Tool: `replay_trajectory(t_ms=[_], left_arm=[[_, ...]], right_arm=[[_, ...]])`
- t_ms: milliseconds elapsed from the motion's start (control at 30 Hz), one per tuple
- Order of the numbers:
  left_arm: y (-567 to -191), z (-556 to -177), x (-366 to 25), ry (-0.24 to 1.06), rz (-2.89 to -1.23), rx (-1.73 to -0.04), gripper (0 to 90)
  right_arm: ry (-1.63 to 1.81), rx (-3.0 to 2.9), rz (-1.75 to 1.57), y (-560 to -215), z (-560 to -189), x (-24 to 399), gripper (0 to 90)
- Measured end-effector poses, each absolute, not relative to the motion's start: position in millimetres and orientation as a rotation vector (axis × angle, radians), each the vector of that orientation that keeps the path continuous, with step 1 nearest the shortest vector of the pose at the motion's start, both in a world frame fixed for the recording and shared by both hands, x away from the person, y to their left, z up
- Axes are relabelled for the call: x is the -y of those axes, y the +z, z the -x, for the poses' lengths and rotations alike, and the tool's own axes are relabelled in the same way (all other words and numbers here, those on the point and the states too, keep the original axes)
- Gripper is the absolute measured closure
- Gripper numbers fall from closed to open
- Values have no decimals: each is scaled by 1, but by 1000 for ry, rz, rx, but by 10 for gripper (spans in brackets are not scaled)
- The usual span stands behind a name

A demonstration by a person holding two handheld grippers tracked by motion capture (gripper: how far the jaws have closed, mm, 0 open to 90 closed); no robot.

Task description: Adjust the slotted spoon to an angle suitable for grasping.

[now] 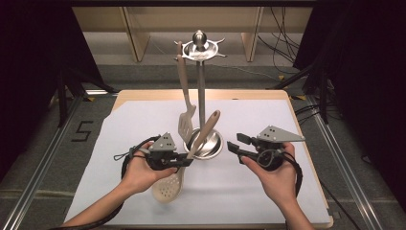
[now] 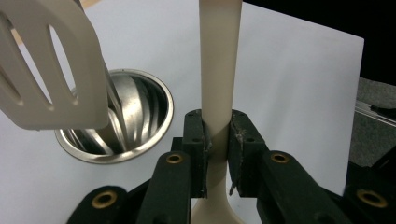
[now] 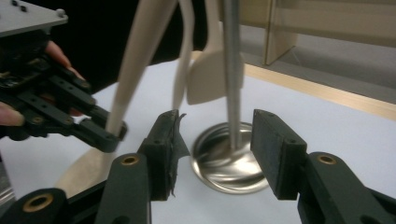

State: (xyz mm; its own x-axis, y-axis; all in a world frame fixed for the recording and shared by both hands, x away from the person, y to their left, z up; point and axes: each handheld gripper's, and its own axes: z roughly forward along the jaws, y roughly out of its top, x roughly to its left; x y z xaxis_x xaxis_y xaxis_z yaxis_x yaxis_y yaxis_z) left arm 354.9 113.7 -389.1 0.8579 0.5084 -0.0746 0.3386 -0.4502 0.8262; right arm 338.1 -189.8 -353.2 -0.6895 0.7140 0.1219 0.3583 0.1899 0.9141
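A steel utensil stand (image 1: 201, 91) rises from a round dish base (image 1: 216, 143) at the table's middle, with a hook crown (image 1: 200, 47) on top. A cream slotted spatula (image 1: 185, 98) hangs from the crown beside the pole. My left gripper (image 1: 186, 160) is shut on the handle of a cream perforated spoon (image 1: 168, 188), whose head lies low toward me while the handle tip (image 1: 213, 117) leans toward the pole. The left gripper view has its jaws clamped on that handle (image 2: 218, 60), with the spatula (image 2: 51, 79) over the base (image 2: 161, 121). My right gripper (image 1: 234, 143) is open right of the base, empty (image 3: 219, 144).
White paper (image 1: 268, 120) covers the table, with a wooden edge (image 1: 306, 143) at the right and back. Metal rails (image 1: 43, 158) run along both sides on the floor. Cables (image 1: 282, 28) lie behind the table. The person's other hand (image 3: 9, 114) holds the left gripper (image 3: 109, 135).
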Motion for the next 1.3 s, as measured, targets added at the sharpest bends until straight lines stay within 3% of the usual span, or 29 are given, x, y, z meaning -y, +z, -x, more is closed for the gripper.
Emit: replay_trajectory(t_ms=[833, 1300], left_arm=[[-383, -351, -83, 320, -2069, -577, 781], [-380, -349, -75, 367, -2080, -533, 780]], right_arm=[[1601, -2120, -1050, -345, -338, 143, 518], [1683, -2054, -1086, -340, -337, 147, 699]])
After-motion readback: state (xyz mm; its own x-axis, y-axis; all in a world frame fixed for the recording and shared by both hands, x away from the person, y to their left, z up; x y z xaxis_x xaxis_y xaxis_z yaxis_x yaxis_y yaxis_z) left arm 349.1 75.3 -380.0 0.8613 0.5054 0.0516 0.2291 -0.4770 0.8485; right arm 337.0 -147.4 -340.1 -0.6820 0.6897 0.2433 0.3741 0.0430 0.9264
